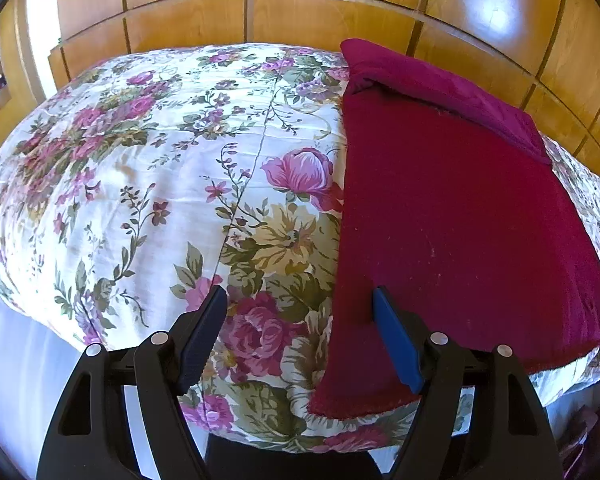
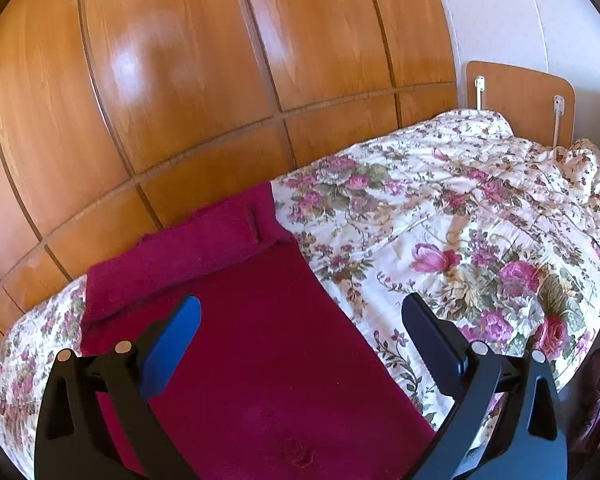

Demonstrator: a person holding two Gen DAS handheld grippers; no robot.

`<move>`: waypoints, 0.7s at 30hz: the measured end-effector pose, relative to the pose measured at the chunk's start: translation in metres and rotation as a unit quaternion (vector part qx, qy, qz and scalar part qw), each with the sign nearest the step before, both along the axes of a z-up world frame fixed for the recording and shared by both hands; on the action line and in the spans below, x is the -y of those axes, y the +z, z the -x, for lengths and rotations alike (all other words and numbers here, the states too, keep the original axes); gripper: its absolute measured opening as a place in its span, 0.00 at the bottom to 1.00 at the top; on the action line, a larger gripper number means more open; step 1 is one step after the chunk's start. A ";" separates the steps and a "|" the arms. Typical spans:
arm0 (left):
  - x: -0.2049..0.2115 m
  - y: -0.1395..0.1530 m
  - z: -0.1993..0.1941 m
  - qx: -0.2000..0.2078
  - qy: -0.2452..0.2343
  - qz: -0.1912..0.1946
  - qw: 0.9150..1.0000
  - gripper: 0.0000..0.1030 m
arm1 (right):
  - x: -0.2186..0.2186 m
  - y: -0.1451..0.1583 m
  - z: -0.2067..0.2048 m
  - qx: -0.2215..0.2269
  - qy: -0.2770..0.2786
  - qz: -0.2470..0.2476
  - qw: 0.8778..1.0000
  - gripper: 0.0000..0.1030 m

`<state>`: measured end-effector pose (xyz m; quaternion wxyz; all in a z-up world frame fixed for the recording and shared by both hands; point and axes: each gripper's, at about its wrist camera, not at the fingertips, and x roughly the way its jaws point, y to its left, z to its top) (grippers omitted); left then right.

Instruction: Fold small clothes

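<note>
A dark red fleece cloth (image 1: 460,220) lies flat on a floral bedspread (image 1: 140,160), its far end folded over into a thick band (image 1: 440,84). My left gripper (image 1: 300,300) is open and empty above the bedspread at the cloth's near left edge. In the right wrist view the same cloth (image 2: 260,340) lies below my right gripper (image 2: 300,308), which is open and empty over its near right part. The folded band (image 2: 180,248) lies at the far end.
A wooden wardrobe wall (image 1: 300,12) runs along the far side of the bed. A wooden headboard (image 2: 520,96) stands at the right end. The bedspread is rumpled near the headboard (image 2: 540,168). Dark pink fabric (image 1: 588,432) lies on the floor at right.
</note>
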<state>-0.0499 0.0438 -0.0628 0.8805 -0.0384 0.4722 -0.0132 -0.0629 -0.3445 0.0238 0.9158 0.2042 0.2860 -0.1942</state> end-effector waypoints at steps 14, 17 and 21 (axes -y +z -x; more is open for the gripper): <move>-0.022 -0.001 -0.006 -0.023 -0.034 0.114 0.993 0.67 | 0.031 -0.105 0.021 -0.157 0.101 -0.108 0.976 0.77; -0.012 -0.005 -0.006 -0.032 -0.060 0.121 0.990 0.49 | 0.029 -0.105 0.024 -0.172 0.124 -0.080 0.974 0.52; 0.006 -0.009 -0.002 -0.037 -0.101 0.106 0.989 0.24 | 0.037 -0.101 0.029 -0.181 0.145 -0.078 0.970 0.14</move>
